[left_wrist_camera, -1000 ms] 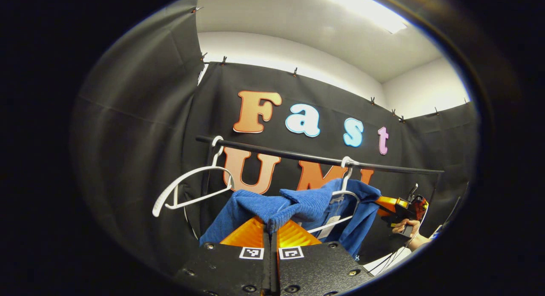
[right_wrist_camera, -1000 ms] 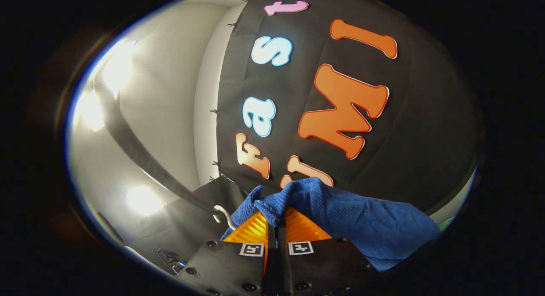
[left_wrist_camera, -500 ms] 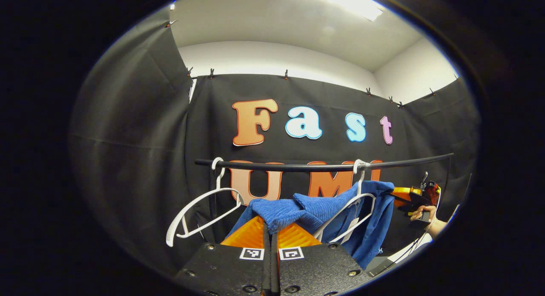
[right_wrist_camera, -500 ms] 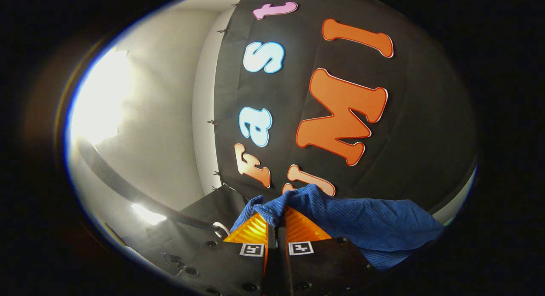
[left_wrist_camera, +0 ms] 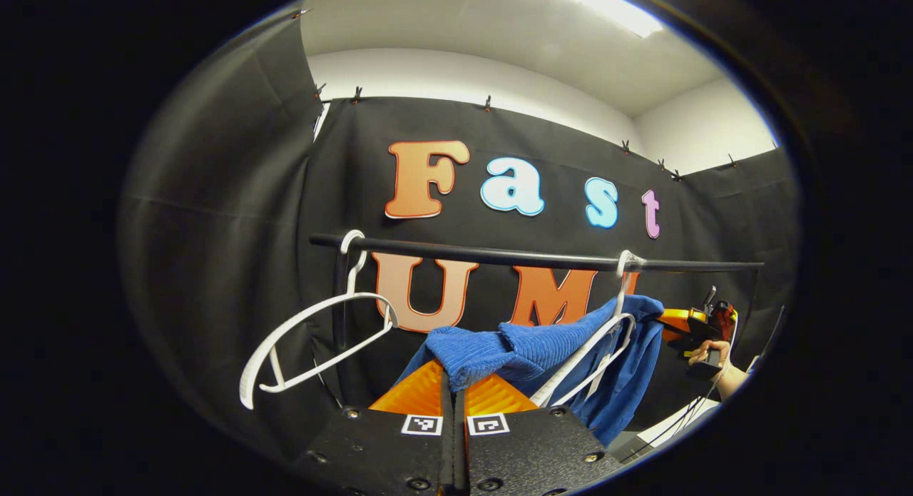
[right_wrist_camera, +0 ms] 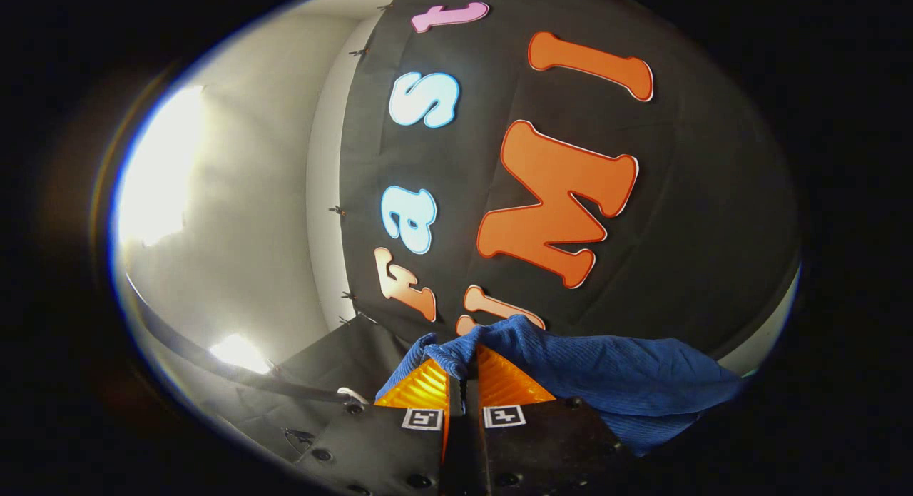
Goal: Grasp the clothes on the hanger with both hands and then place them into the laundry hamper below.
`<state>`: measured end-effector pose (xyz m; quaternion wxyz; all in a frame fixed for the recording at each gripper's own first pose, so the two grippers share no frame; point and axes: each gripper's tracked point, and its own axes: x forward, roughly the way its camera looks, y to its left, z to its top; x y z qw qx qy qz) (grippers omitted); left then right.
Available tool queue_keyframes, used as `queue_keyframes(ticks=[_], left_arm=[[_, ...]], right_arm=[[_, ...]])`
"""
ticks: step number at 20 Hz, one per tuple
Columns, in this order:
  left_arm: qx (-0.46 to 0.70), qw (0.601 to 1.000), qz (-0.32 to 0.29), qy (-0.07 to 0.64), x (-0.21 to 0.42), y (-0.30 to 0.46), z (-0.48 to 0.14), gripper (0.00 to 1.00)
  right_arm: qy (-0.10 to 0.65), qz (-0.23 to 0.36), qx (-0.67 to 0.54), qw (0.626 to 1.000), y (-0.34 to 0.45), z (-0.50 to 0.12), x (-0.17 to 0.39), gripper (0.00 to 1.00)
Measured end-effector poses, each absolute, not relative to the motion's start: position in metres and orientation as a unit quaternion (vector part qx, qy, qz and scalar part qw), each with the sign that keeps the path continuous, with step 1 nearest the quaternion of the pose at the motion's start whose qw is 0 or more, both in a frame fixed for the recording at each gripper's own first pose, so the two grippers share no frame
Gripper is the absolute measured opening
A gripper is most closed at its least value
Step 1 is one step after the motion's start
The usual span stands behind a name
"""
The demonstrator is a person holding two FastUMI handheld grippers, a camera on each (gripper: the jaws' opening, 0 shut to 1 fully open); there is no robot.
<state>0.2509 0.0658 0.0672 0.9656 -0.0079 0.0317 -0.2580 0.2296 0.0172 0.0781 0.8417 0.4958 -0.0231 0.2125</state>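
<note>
Along the black rail [left_wrist_camera: 542,257] near the booth's back wall hang two white hangers: a bare hanger [left_wrist_camera: 314,339] toward the left end, tilted, and a second hanger [left_wrist_camera: 595,342] toward the right end, its hook over the rail. Blue ribbed garment [left_wrist_camera: 528,346] draped partly over the second hanger, one side dropping below it, the other side drawn out toward the camera. Left gripper [left_wrist_camera: 454,382] at bottom of left gripper view, fingers pressed together with a bunched fold of the blue cloth pinched between them. Farther right in the same view, the other gripper [left_wrist_camera: 688,323] sits at the garment's far edge, a hand [left_wrist_camera: 710,353] wrapped on its grip. Right gripper view: right gripper [right_wrist_camera: 462,371] clamped onto a gathered edge of the garment [right_wrist_camera: 613,378], fingers closed with cloth between; fabric spreads off to the right and lower right of the fingers. Rail [right_wrist_camera: 235,371] runs as a dark blurred band at lower left in that view. Garment thus held at both ends, up at rail height. Laundry hamper: position cannot be told.
</note>
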Motion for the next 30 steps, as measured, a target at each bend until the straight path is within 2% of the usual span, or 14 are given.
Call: queue_keyframes(ticks=[11,16,20,22,30], left_arm=[[-0.074,0.950,-0.278,0.121,0.255,0.068,0.009,0.00],[-0.095,0.935,-0.303,0.159,0.244,0.057,-0.011,0.00],[-0.096,0.926,-0.312,0.188,0.239,0.051,-0.027,0.00],[-0.095,0.923,-0.318,0.193,0.231,0.045,-0.034,0.00],[-0.094,0.919,-0.323,0.206,0.204,0.050,-0.037,0.00]], right_arm=[[0.023,0.179,0.523,0.833,0.005,0.046,0.248,0.07],[0.005,0.157,0.531,0.833,-0.007,0.044,0.254,0.07],[-0.043,0.160,0.508,0.845,-0.012,0.070,0.251,0.07],[-0.029,0.150,0.507,0.848,-0.012,0.062,0.254,0.07],[0.027,0.124,0.561,0.818,-0.004,0.019,0.269,0.07]])
